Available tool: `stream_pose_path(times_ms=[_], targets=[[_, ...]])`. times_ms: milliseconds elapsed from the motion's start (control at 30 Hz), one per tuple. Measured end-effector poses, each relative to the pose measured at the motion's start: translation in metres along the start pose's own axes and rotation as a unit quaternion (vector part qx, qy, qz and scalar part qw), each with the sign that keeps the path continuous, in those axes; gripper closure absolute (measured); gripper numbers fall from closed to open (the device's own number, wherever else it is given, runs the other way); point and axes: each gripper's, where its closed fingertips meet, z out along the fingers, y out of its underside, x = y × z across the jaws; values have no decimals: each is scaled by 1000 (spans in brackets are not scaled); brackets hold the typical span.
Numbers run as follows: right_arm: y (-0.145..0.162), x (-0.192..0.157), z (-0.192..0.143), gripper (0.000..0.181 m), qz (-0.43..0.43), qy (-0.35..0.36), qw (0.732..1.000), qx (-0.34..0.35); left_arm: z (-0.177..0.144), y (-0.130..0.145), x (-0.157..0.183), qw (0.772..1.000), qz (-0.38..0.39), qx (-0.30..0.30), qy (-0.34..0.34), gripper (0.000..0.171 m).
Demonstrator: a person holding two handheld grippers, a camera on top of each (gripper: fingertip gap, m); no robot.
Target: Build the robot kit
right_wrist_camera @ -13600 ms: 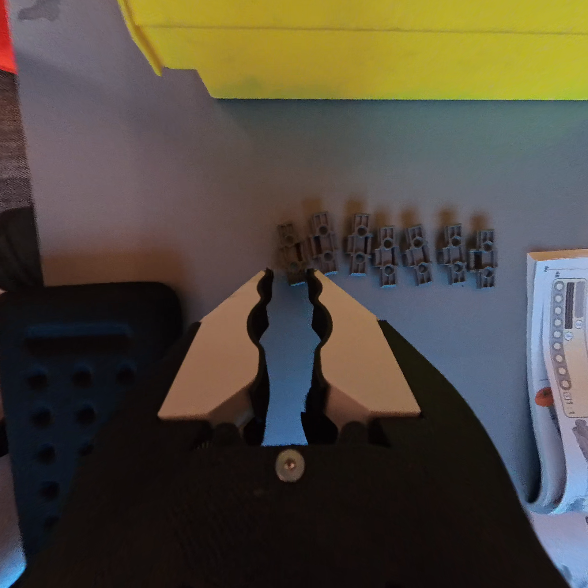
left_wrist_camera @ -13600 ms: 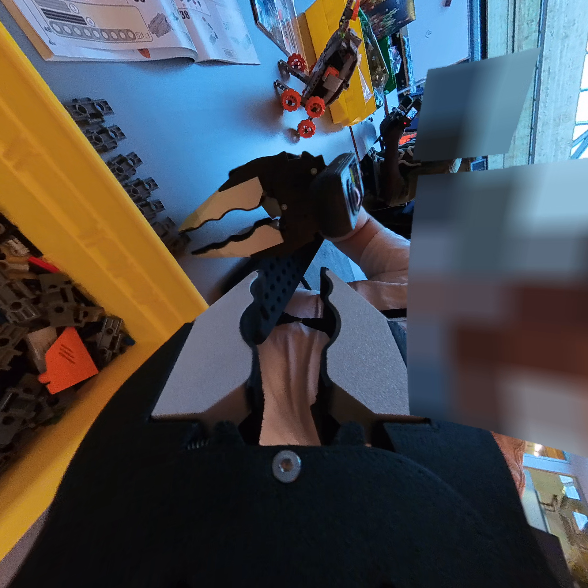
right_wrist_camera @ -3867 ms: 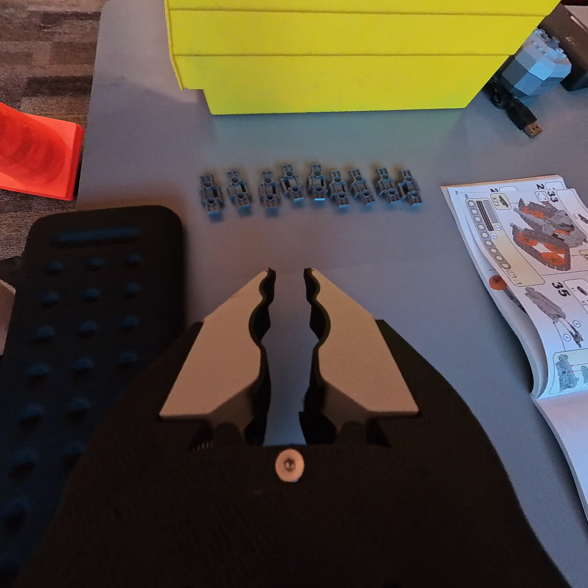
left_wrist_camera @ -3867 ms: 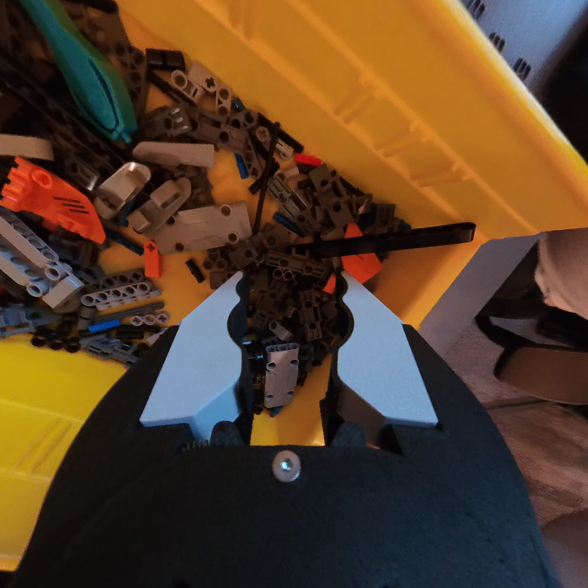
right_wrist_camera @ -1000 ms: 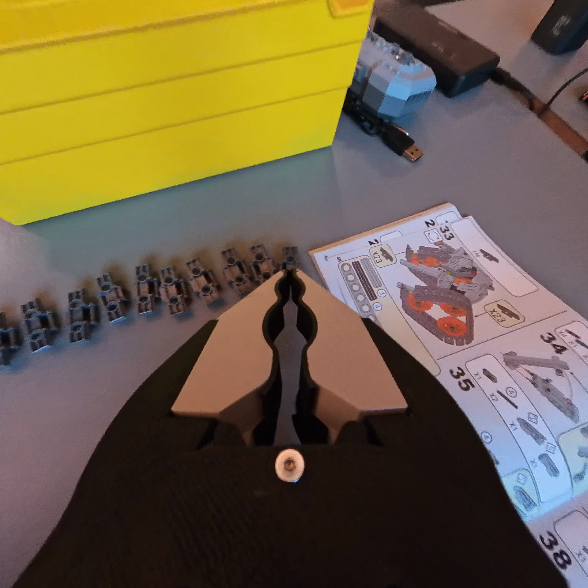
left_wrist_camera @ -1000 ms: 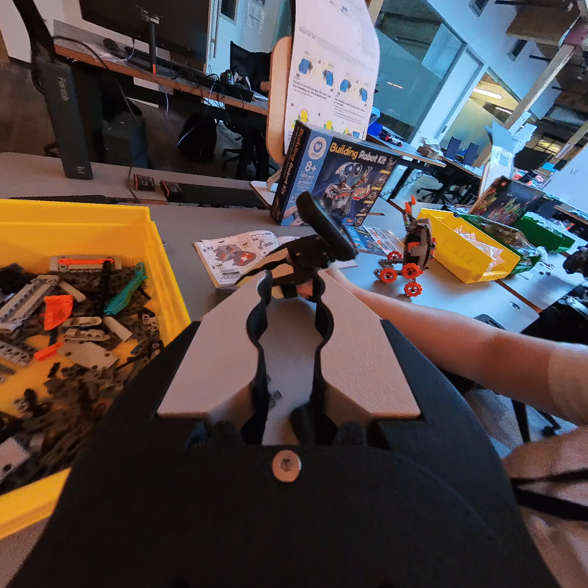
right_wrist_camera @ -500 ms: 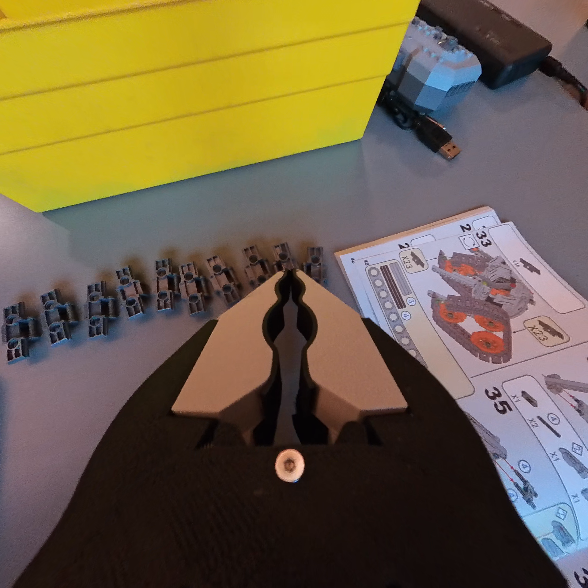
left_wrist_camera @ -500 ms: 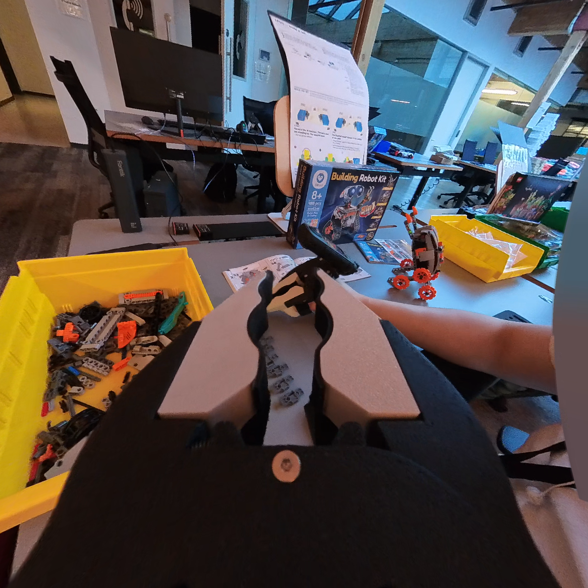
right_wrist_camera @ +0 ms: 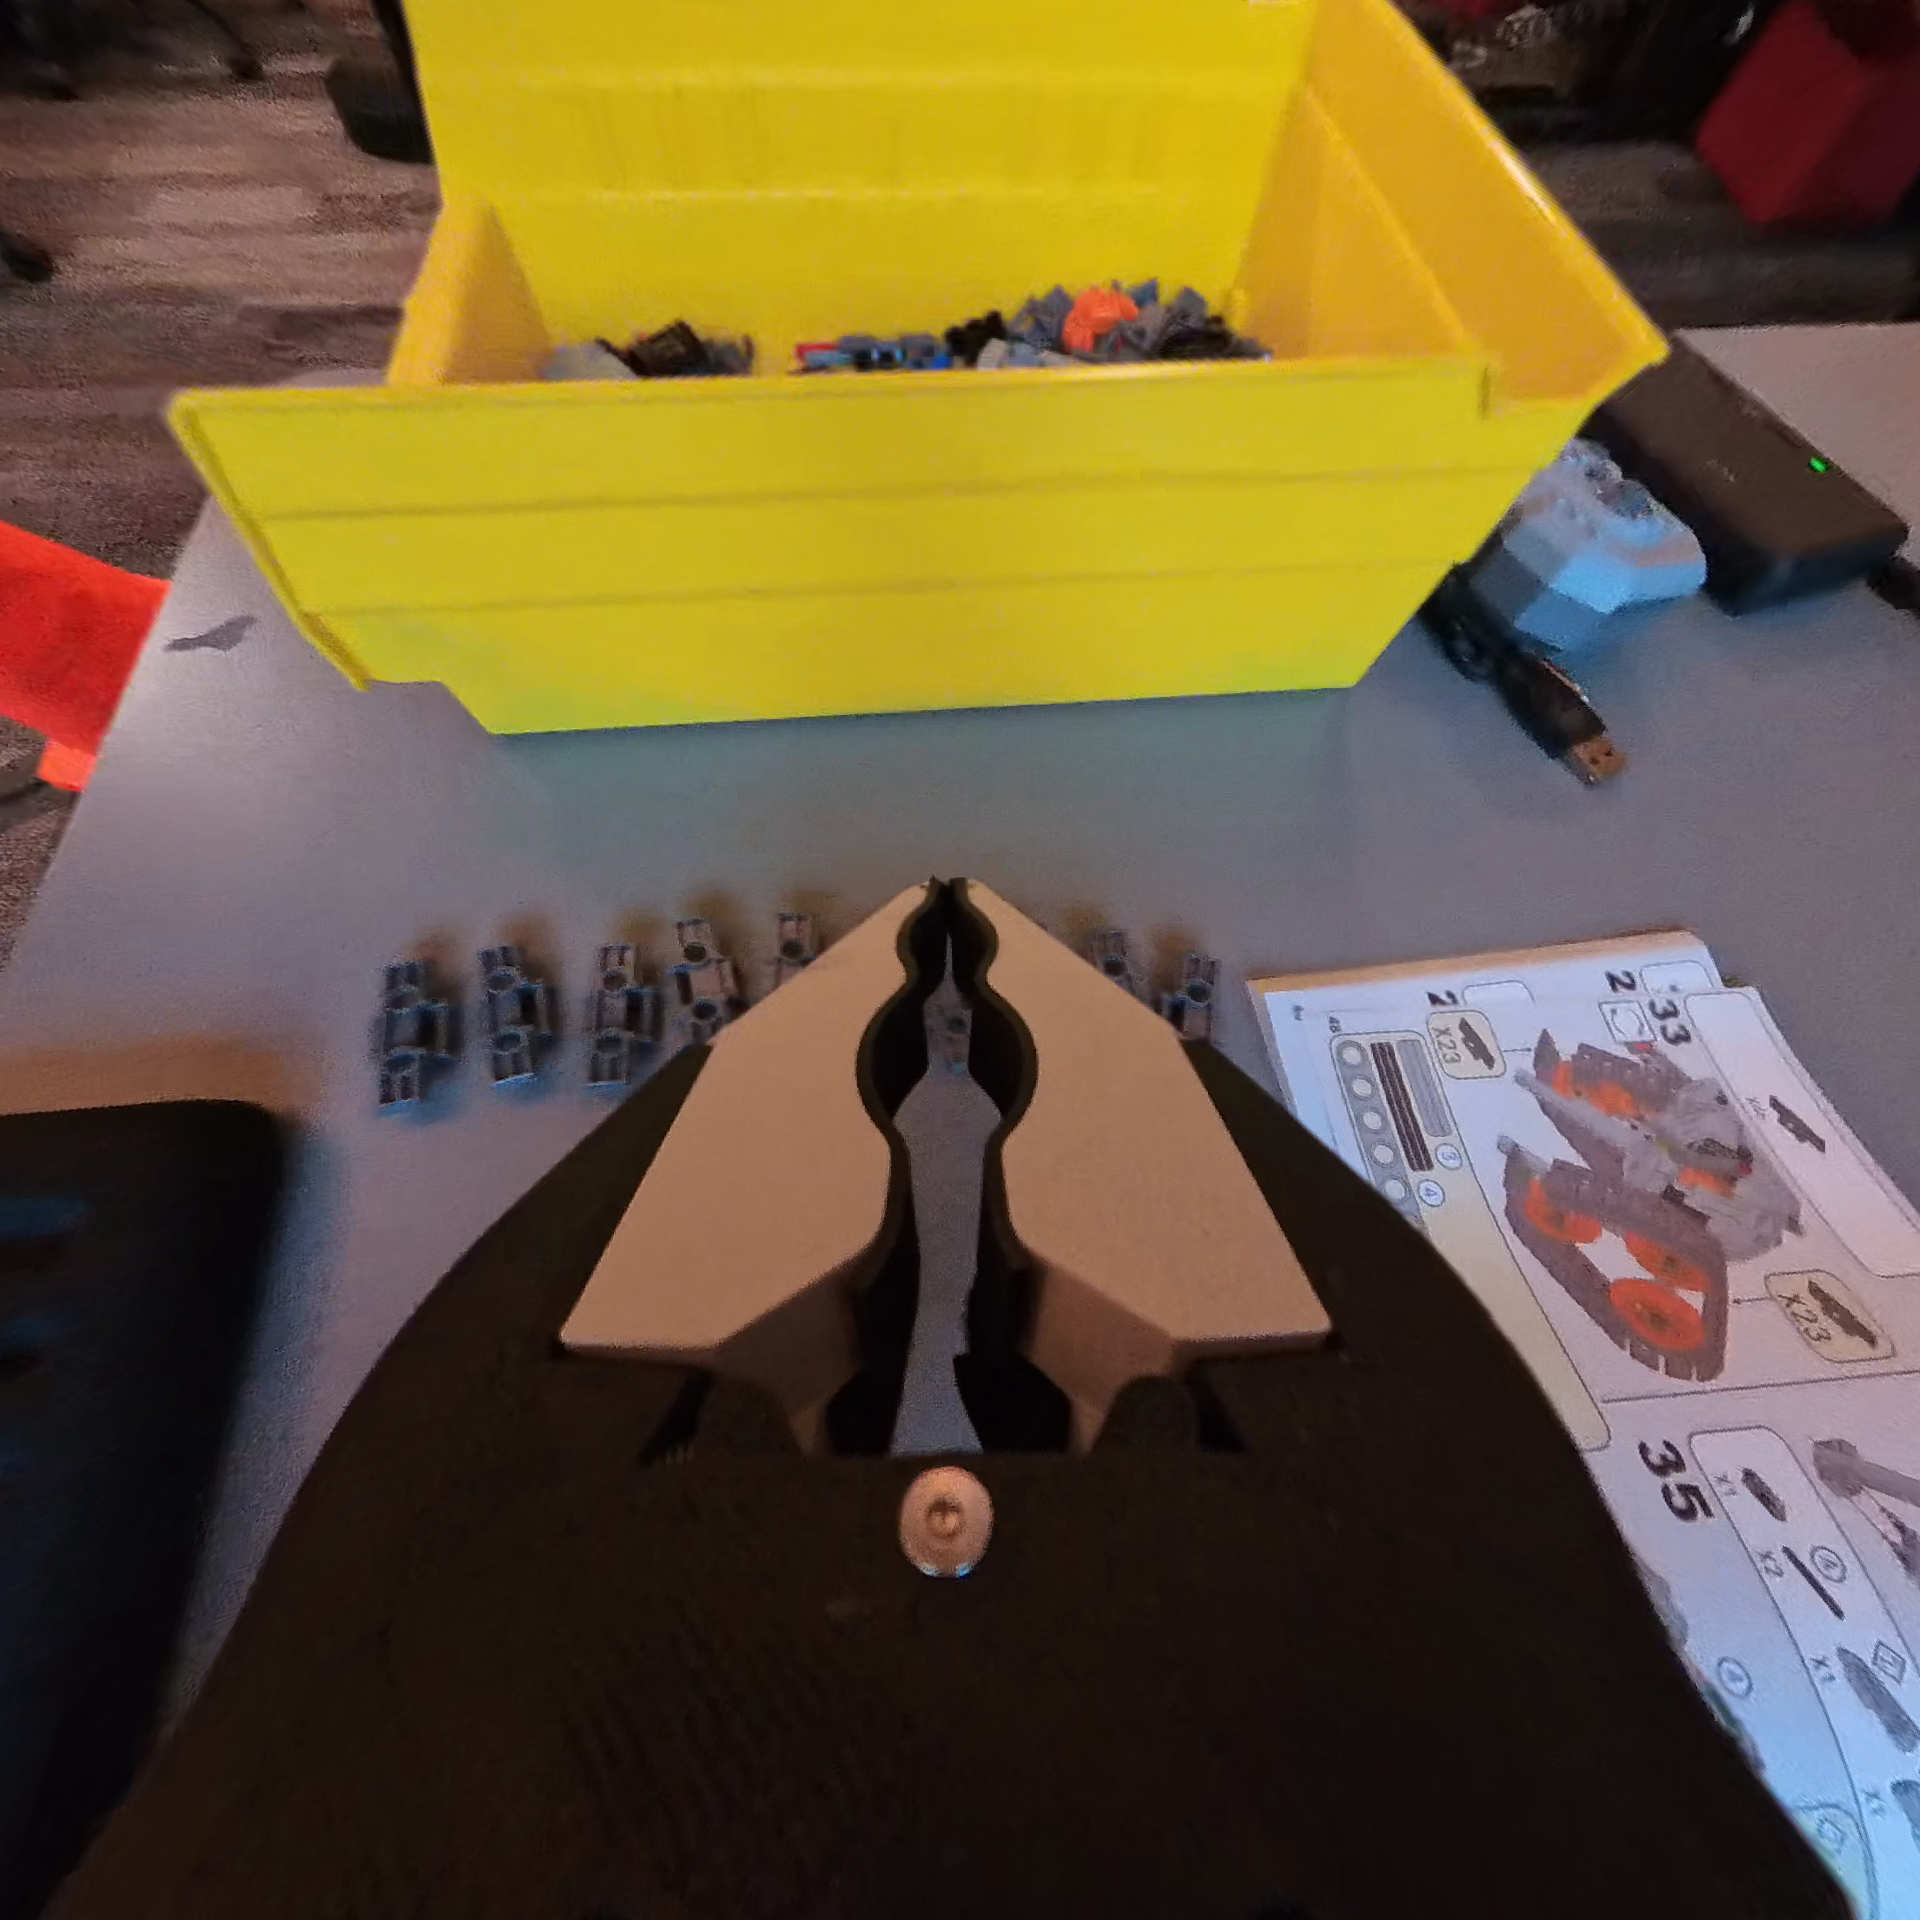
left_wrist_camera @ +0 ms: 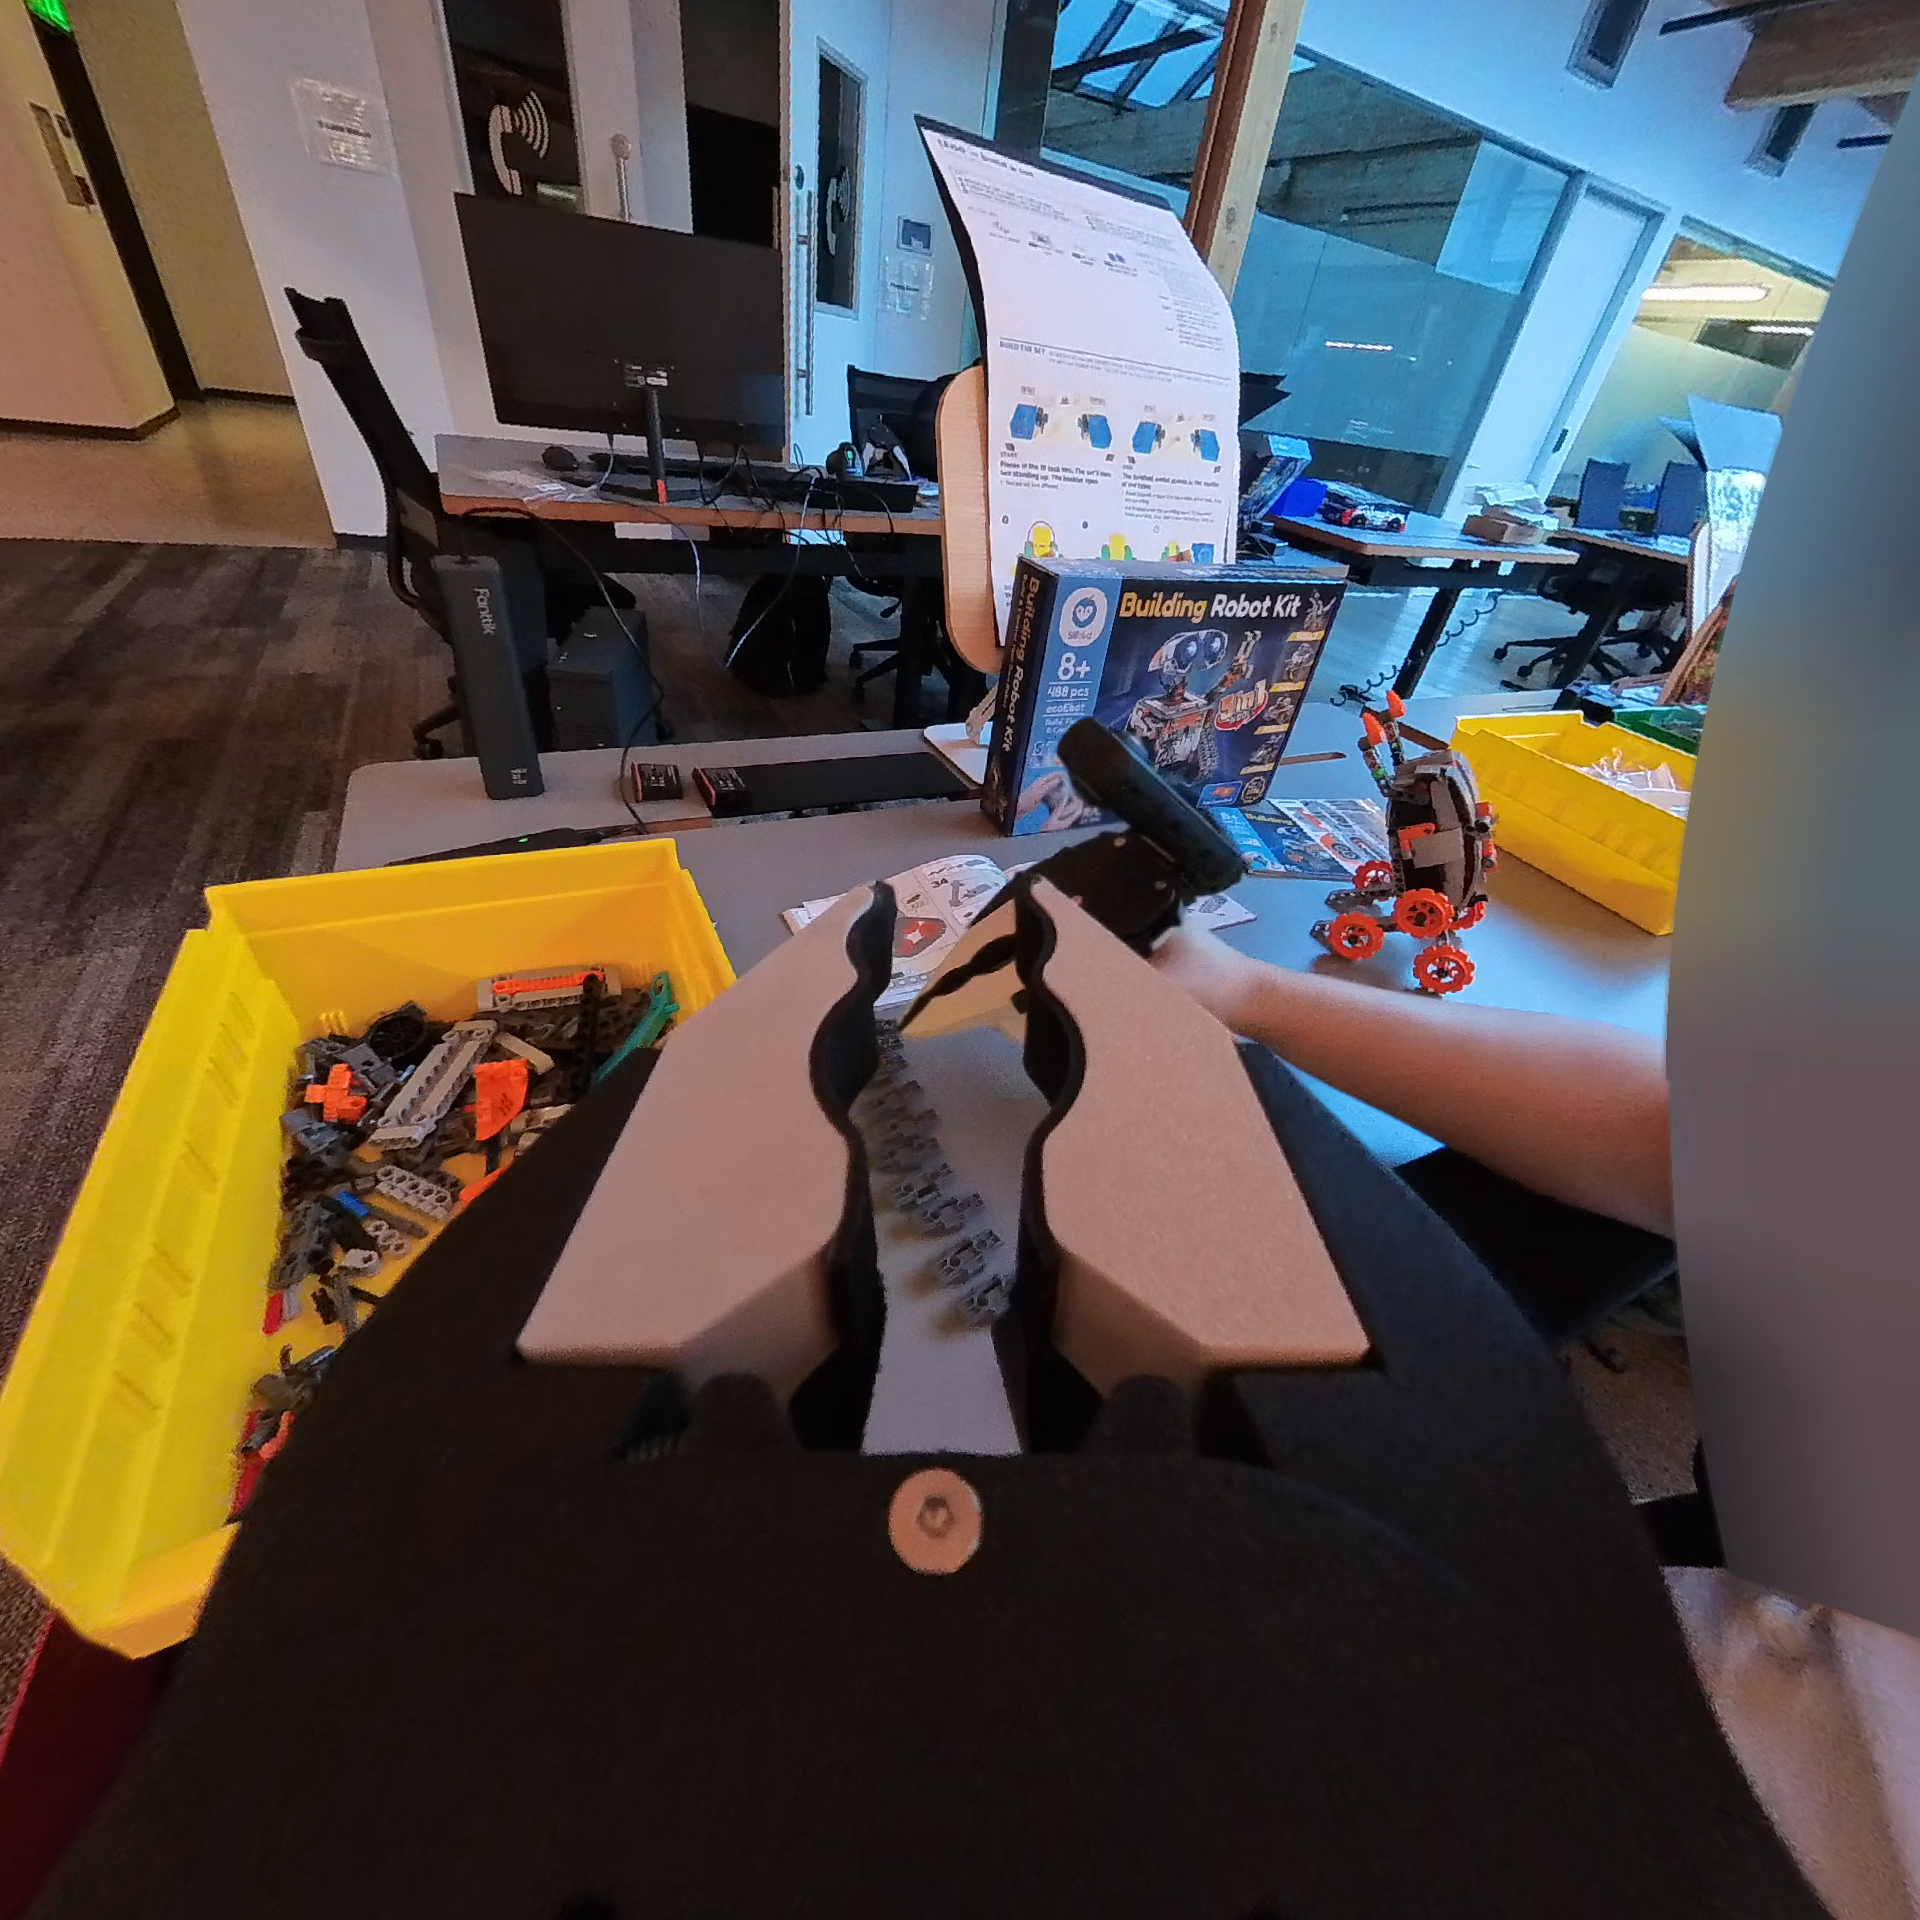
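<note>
A row of small grey connector pieces [right_wrist_camera: 514,1003] lies on the grey table in front of a yellow bin [right_wrist_camera: 831,540] of loose building parts. My right gripper [right_wrist_camera: 945,885] is shut with its tips together and hovers just over the middle of the row, hiding some pieces. It holds nothing that I can see. My left gripper [left_wrist_camera: 951,894] is open and empty, raised above the table. The row [left_wrist_camera: 940,1195] shows through its gap, the bin [left_wrist_camera: 447,904] is to its left, and the right gripper [left_wrist_camera: 909,1023] is beyond it.
An open instruction booklet [right_wrist_camera: 1558,1143] lies right of the row and a black pad [right_wrist_camera: 104,1299] lies left. A grey motor block [right_wrist_camera: 1590,561] with a USB plug [right_wrist_camera: 1579,727] sits by the bin. A kit box [left_wrist_camera: 1153,675], a wheeled model [left_wrist_camera: 1423,862] and a second yellow tray [left_wrist_camera: 1569,800] stand farther back. The tips of one gripper are about 30 cm away from the tips of the other.
My right gripper closed after 3.9 s ago, then drew back and shifted left along the row. My left gripper left the bin and rose above the table.
</note>
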Motion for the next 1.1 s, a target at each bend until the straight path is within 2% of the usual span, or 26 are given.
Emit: stream_pose_path(times_ms=[167, 300, 367, 433, 533, 667, 733, 867, 900, 1033, 1100], targets=[[31, -1, 14, 181, 6, -3, 998, -62, -3, -5, 0, 1000, -7, 8, 5, 151], [-7, -9, -7, 181, -22, -13, 1000, 19, -5, -4, -1, 1000, -6, 10, 3, 152], [-17, -16, -12, 181, -14, -26, 999, 30, -6, -4, -2, 1000, -7, 11, 2, 153], [-6, -24, -4, 181, -1, -49, 999, 11, -6, -6, -1, 1000, -10, 14, 6, 153], [27, -27, 14, 181, -15, -48, 997, -52, -6, -8, 1, 1000, -14, 14, 14, 155], [-9, -40, -3, 181, -59, -49, 997, 12, -7, -5, 0, 1000, -5, 6, 5, 155], [-16, -51, -5, 181, -62, -64, 996, 16, -7, -5, -1, 1000, -6, 4, 3, 156], [23, -46, 15, 181, -77, -49, 994, -53, -4, -9, 3, 1000, -16, 14, 19, 156], [19, -46, 13, 181, -93, -42, 994, -38, -3, -8, 4, 1000, -17, 12, 22, 156], [-30, -74, -14, 181, -127, -66, 988, 54, 0, -4, 4, 1000, -13, 2, 20, 156], [-20, -76, -7, 181, -109, -71, 991, 19, 1, -7, 4, 1000, -16, 4, 24, 156]])
